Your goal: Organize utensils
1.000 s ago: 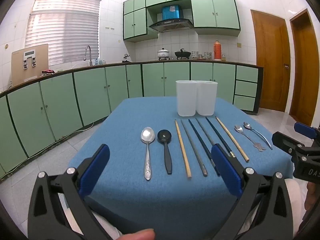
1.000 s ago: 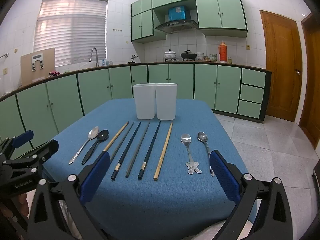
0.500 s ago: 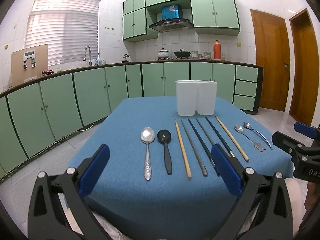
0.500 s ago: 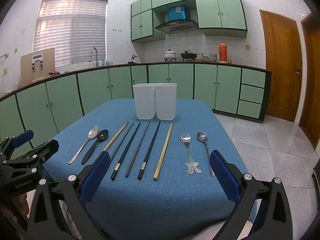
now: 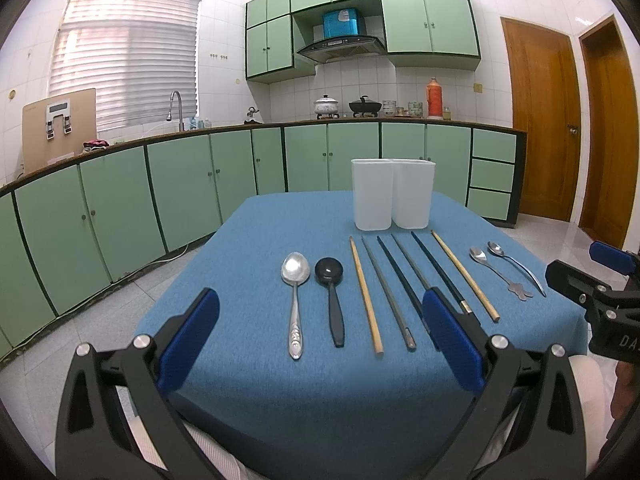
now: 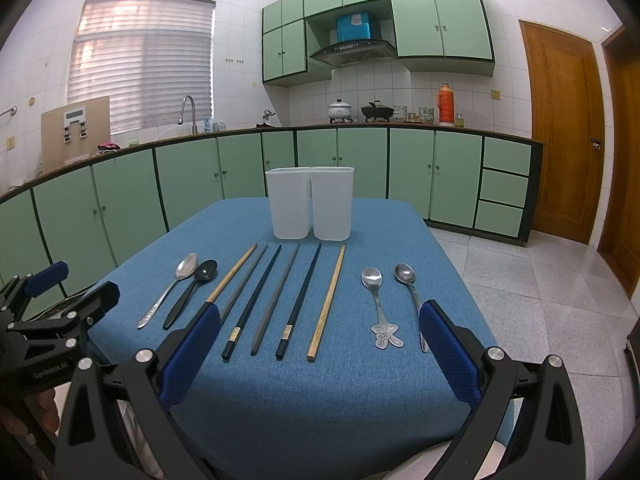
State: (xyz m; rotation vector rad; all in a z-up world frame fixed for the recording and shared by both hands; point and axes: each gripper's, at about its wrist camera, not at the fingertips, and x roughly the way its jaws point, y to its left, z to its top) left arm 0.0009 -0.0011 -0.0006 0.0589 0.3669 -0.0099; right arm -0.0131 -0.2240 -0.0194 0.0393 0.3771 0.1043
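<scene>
Left wrist view matches a second ago: left gripper [image 5: 320, 344] and right gripper [image 6: 320, 354] stay wide open, empty, short of the untouched utensils [image 6: 280, 300].

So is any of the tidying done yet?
Not yet. The two white bins look empty. All four spoons, like the black spoon, and six chopsticks, like the bamboo chopstick, lie on the blue table. The left gripper and right gripper are open, holding nothing. Everything is left.
</scene>
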